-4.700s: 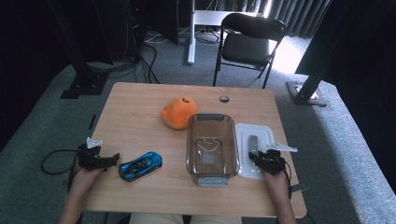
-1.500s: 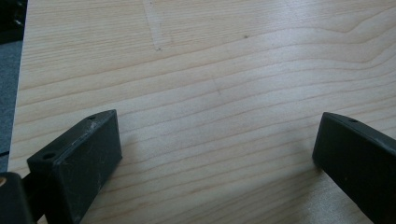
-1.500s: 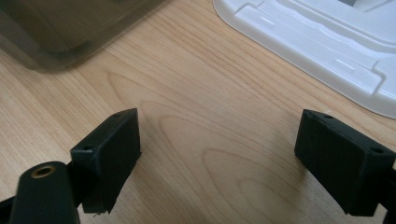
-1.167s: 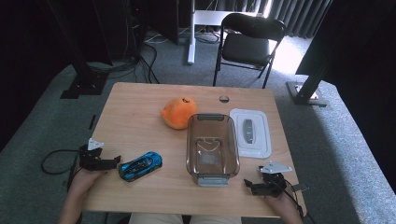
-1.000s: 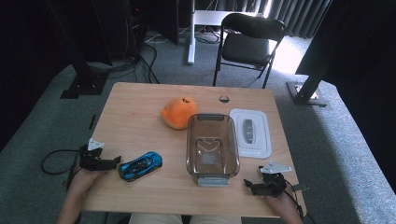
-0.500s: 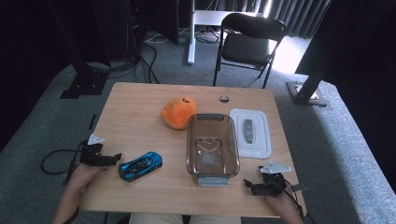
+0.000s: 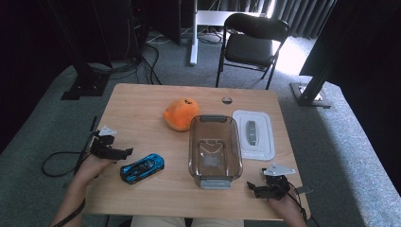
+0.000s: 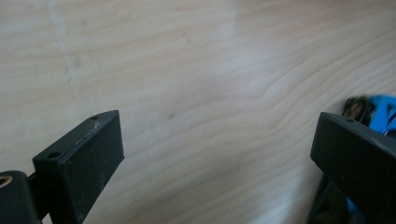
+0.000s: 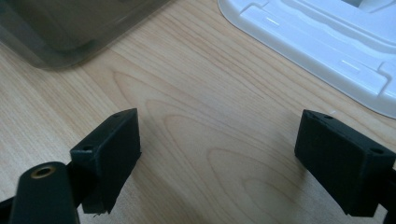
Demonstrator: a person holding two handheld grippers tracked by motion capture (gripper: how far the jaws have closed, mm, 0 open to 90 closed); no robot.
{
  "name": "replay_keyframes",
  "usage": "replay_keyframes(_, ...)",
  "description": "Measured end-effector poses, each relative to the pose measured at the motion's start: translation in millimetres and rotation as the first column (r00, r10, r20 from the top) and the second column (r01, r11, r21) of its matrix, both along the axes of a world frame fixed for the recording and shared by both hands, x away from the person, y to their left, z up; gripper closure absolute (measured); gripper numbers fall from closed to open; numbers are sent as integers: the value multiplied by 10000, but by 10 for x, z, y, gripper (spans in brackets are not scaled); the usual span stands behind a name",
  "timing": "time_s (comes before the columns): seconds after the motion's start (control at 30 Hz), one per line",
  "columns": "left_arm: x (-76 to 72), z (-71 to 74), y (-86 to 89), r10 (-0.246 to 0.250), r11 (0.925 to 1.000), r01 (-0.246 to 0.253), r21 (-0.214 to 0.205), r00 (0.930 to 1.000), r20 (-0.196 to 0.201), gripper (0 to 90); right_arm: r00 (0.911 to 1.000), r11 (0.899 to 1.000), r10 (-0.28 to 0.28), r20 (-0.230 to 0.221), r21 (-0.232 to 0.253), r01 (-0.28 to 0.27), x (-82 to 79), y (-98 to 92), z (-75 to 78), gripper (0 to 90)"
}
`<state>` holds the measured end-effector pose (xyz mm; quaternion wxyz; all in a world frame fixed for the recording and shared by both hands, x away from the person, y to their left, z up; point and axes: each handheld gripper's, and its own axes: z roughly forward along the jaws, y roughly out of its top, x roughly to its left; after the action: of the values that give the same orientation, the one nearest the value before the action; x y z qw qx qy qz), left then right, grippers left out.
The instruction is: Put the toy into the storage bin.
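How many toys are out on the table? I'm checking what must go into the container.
2: a blue toy car beside the left gripper, and an orange plush beyond the container's far-left corner.

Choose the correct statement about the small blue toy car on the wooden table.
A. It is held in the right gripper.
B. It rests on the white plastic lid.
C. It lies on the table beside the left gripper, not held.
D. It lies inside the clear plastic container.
C: the small blue toy car lies on the wooden table just right of the left gripper, whose jaws stand open with bare wood between them in the left gripper view.
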<state>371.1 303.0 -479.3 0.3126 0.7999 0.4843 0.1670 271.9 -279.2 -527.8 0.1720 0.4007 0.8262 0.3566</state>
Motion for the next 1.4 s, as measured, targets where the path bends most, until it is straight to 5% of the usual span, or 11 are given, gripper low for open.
replay_keyframes(0.47,328,203,-514,-854,9961,856,224,9963,-124,32,10000,10000,-40,-33,-11,40,-2,4,0,131)
replay_keyframes(0.7,461,288,-758,-1181,9930,1181,-20,9930,66,32,10000,10000,-34,-29,-11,34,-2,4,0,131)
replay_keyframes(1.4,876,424,-1479,-1948,9800,1904,584,9774,821,30,10000,10000,-41,-28,-7,41,-3,4,0,132)
